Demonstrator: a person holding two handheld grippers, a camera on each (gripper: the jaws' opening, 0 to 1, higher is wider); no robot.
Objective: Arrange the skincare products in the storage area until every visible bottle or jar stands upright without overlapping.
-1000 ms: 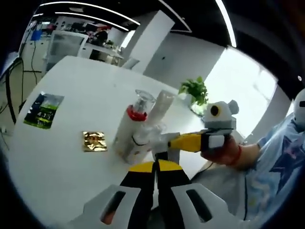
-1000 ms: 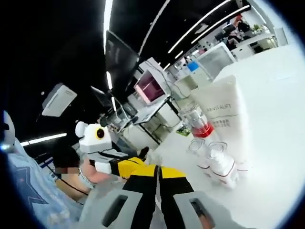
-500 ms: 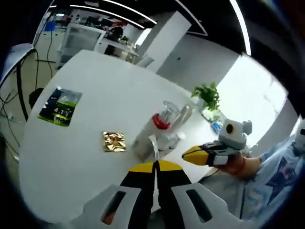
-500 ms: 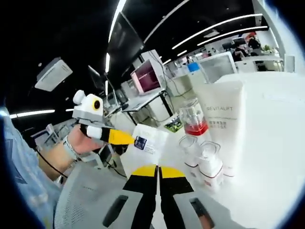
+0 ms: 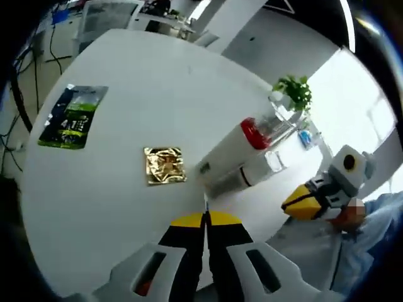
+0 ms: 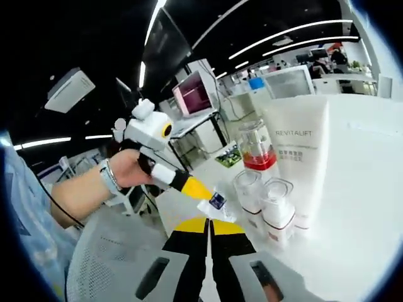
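Note:
A white Revitalift tube point(image 6: 302, 157) stands upright on the white table point(image 5: 126, 75), with a clear bottle with a red band point(image 6: 256, 148) beside it. In front stand two small white pump bottles point(image 6: 249, 192) point(image 6: 279, 211). In the left gripper view the tube point(image 5: 220, 157), red-banded bottle point(image 5: 252, 132) and small bottles point(image 5: 264, 167) form one tight group. My left gripper point(image 5: 206, 217) is shut on a white sachet point(image 6: 216, 202) with a blue square, held just left of the small bottles. My right gripper point(image 6: 210, 221) is shut with nothing in it.
A gold sachet point(image 5: 165, 165) and a green-and-black sachet point(image 5: 70, 116) lie flat on the table left of the bottles. A potted plant point(image 5: 295, 91) stands at the far edge. A grey mesh chair point(image 6: 119, 251) is near the table's edge.
My left gripper has carried the white sachet closer to the small bottles and turned it edge-on. Its camera has tilted down toward the tabletop.

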